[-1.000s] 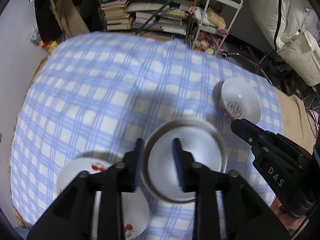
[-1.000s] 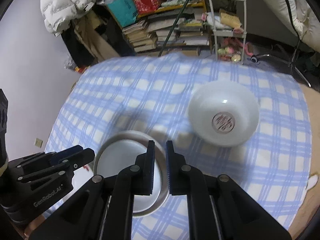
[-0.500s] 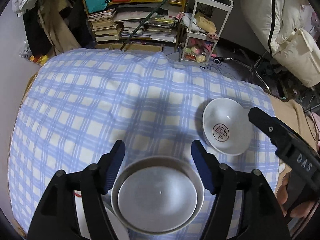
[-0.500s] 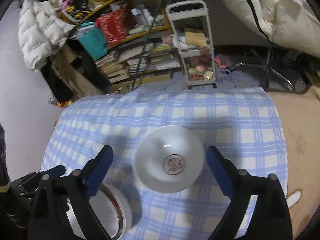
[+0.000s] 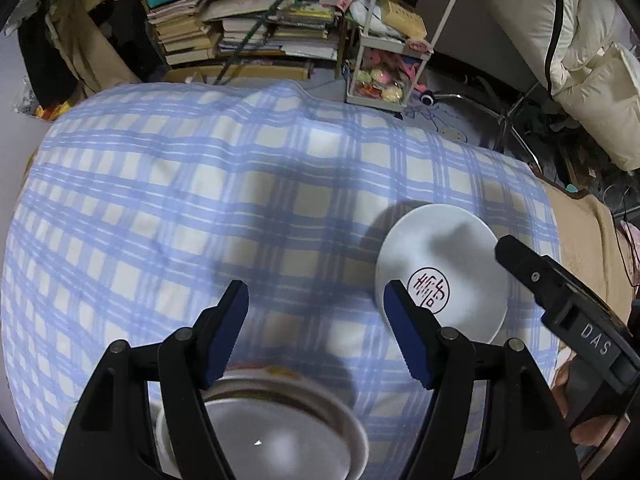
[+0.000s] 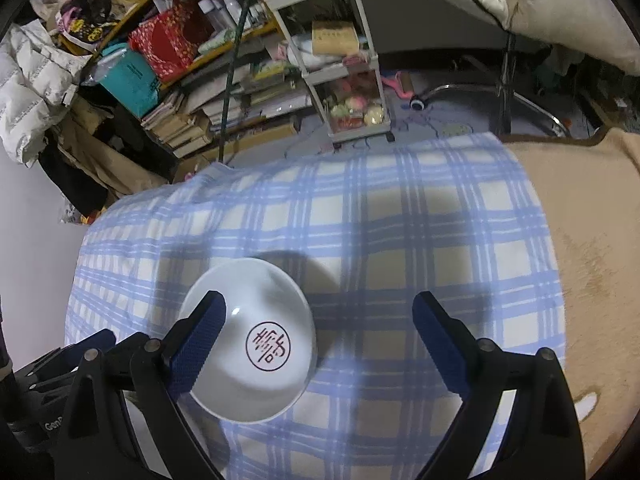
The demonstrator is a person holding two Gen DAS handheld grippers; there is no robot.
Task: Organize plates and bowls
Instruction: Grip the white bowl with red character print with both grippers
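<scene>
We have the metal bowl (image 5: pixel 276 432) sitting in or on a white dish (image 5: pixel 162 436) at the near edge of the checked cloth (image 5: pixel 200 200); how they nest is hidden by our left gripper (image 5: pixel 316 332), so that stacking looks done. The white bowl (image 6: pixel 256 344) with the red seal lies alone to the right, not yet stacked. Our left fingers (image 5: pixel 224 336) stand apart, empty, above the cloth beyond the metal bowl. Our right gripper (image 6: pixel 320 356) is spread wide, its left finger over the white bowl's rim, nothing gripped. We judge that fetching this bowl is what remains.
</scene>
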